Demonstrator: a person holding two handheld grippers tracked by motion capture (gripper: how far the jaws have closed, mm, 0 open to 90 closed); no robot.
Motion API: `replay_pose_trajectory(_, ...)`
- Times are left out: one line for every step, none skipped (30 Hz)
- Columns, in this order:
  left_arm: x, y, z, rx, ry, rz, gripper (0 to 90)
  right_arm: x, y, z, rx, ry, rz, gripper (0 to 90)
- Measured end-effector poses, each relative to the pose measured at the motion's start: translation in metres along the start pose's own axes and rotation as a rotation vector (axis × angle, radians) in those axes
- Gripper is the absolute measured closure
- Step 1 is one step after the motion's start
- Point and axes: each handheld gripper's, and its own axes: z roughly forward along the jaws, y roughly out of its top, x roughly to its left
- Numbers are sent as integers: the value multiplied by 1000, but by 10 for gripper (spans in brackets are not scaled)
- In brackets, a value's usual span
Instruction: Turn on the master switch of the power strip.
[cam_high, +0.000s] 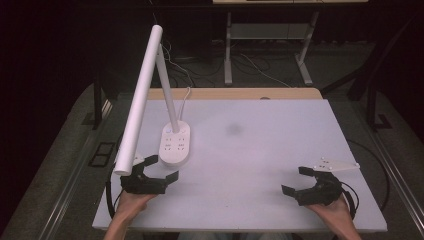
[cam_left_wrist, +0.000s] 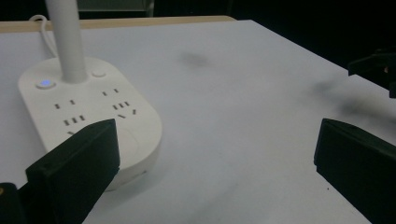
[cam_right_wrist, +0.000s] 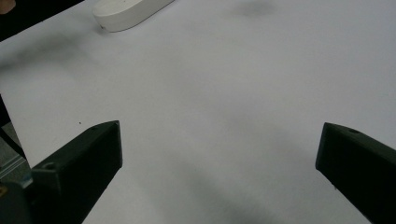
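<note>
Nearest the person, the left tool (cam_high: 155, 169) sits at the table's (cam_high: 260, 150) near-left corner, jaws spread wide with nothing between them, just in front of the lamp base (cam_high: 175, 143). In the left gripper view one black jaw overlaps the near edge of the lamp base (cam_left_wrist: 88, 116); whether it touches cannot be told. The right tool (cam_high: 300, 181) rests near the near-right corner, likewise released and empty, with a grey plate (cam_high: 337, 164) on top, close to the right edge.

Between the two tools the white table top lies bare and wide, giving free room across the middle and toward the far side; a faint dark smudge (cam_high: 233, 130) marks it beyond centre.

The lamp base is a white oval with socket slots, two round buttons, one lit blue (cam_left_wrist: 45, 83), and no readable writing. Its stem (cam_high: 169, 95) rises tilted, and the long white lamp head (cam_high: 140, 97) slants out over the left tool. A white cord (cam_high: 186, 95) runs off the far edge.

Beyond the wooden strip at the table's back edge, the room is dark: grey floor, loose cables, and metal legs (cam_high: 228, 50) of another table.
</note>
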Motion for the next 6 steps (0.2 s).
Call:
replay_pose_trajectory(-2,-1,2,1,-9,7,0,0,0,0,-2,1,3,1)
replay_pose_trajectory(-5,-2,3,8,-9,20,0,0,0,0,-4,3,3,1)
replay_pose_trajectory(-8,-2,4,12,-13,28,0,0,0,-1,-3,6,1,1)
replay_pose_trajectory(-10,-2,5,15,-20,33,0,1,0,-1,-6,6,1,1)
replay_pose_trajectory(-12,-2,6,13,-24,38,0,1,0,-1,-11,7,1,1)
replay_pose_trajectory(-13,-2,6,12,-27,37,0,1,0,-1,-11,10,2,1)
